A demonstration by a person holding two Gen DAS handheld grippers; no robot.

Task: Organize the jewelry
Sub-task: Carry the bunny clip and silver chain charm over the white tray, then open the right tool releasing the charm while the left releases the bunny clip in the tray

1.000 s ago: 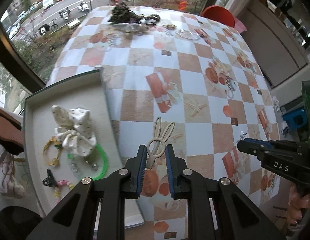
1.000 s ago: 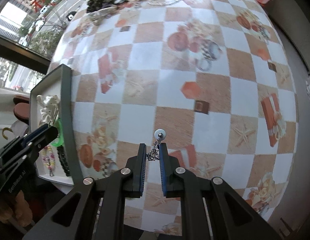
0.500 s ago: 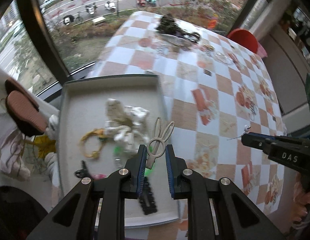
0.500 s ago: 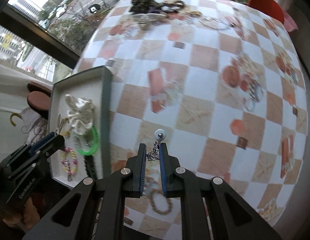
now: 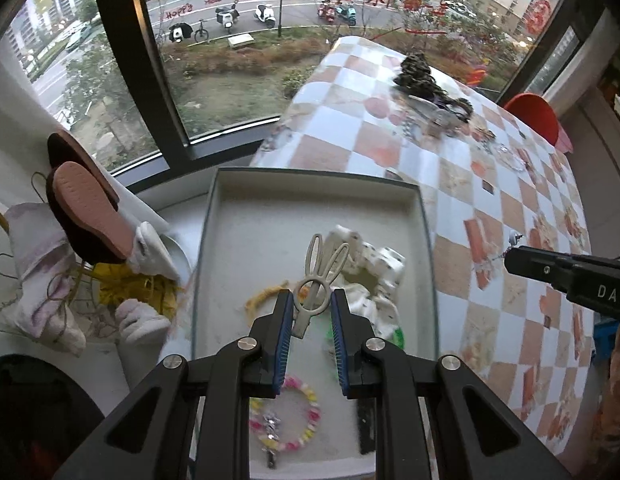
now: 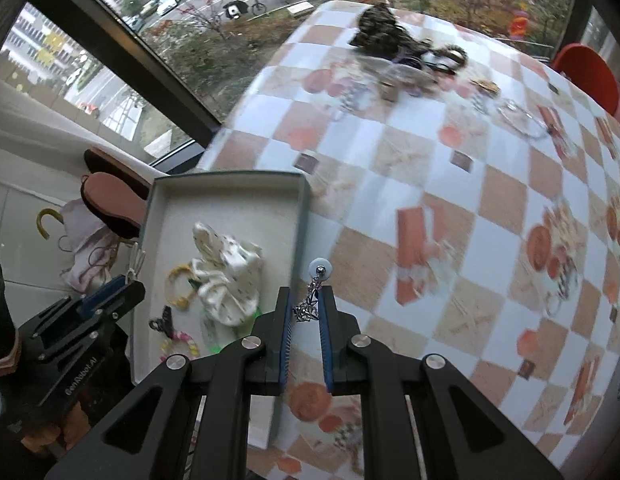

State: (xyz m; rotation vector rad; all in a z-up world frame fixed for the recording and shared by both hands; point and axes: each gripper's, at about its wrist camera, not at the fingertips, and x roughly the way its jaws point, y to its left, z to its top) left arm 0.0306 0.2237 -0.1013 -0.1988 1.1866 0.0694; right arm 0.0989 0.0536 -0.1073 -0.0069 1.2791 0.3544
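The rabbit-eared hair clip [image 5: 315, 286], long axis up-frame, is gripped by the left jaws [image 5: 310, 316] above the tray [image 5: 423, 248]; the right jaws [image 6: 306, 312] pinch a dangling earring [image 6: 315, 280] beside the tray rim at lower centre.

Your table's orange-and-white checkered tablecloth [image 6: 449, 184] carries a shallow grey rectangular tray [image 5: 246, 208] at its near left edge and a dark jewelry heap [image 6: 389, 36] at the far end.

light: soft window daylight | blur: tablecloth smeared | edges: fisheye-curved, dark corners
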